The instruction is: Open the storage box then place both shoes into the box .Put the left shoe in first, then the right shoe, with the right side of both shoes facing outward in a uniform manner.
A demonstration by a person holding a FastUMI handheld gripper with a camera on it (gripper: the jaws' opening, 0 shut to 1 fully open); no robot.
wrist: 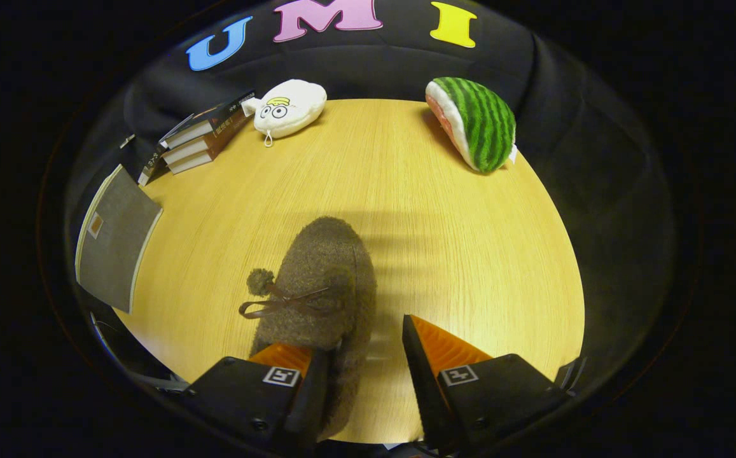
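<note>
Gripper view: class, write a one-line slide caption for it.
Open tongs straddle the heel of a fuzzy brown shoe on the wooden table, watermelon plush beyond.

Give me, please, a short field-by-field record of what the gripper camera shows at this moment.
surface: round wooden table
shoe: fuzzy brown shoe with a bow and pompom, its heel end between the fingers
gripper: open, left finger against the shoe, right finger apart from it
beyond the shoe: white plush, watermelon plush
far left: stacked books, grey board
</note>
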